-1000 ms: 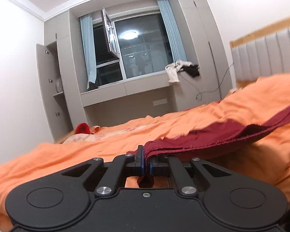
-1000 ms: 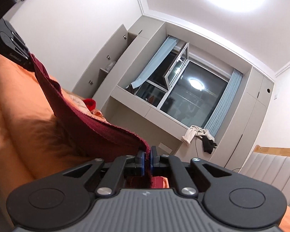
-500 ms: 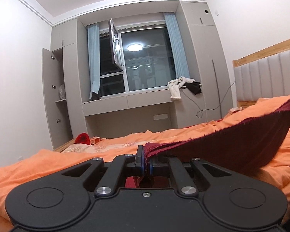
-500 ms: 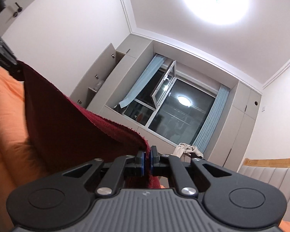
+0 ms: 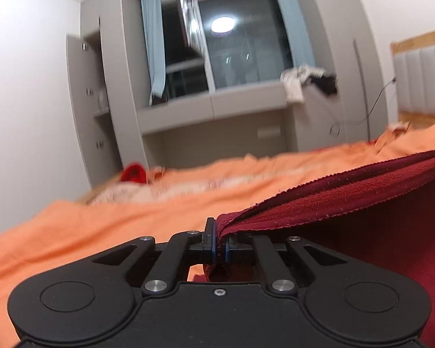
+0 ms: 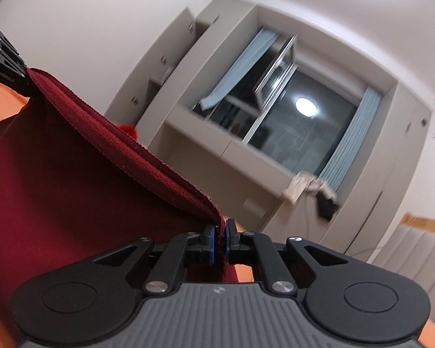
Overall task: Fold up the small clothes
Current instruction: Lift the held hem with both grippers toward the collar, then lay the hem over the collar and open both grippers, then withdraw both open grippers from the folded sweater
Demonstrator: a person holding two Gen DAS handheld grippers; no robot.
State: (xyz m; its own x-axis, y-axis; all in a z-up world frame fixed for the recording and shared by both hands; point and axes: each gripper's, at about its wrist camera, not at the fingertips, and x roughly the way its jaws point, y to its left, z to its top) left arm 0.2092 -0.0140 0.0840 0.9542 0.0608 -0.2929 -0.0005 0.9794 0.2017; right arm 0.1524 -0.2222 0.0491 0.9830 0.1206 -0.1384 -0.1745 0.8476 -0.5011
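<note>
The left tongs [image 5: 219, 245] are pressed together on one corner of the dark red cloth [image 5: 362, 203], and the right tongs [image 6: 219, 242] are pinching the opposite corner, so the cloth runs as a taut band from one pair to the other. In the right wrist view the left tongs [image 6: 3, 61] show at the far upper left, with the doubled hem stretching down from them to the right tongs' tips. A second ago the cloth sagged low between the two grips, close to the orange bedspread [image 5: 116, 217]; half a second ago it was already rising, and now it hangs as a broad curtain below the line between the tongs, its top edge showing two or more layers lying together. Both views are blurred, which suggests the tongs are moving fast. That lift means the cloth is off the bed and free to be shaken flat or carried over, so the fold appears to be midway: edges matched and held, the piece not yet laid down. Ahead of the left tongs lie the bedspread, a small bright red item [image 5: 134, 172] at the far bed edge, and the window [image 5: 235, 49] wall beyond. The next move likely calls for lowering both grips evenly so the layers stay aligned.
</note>
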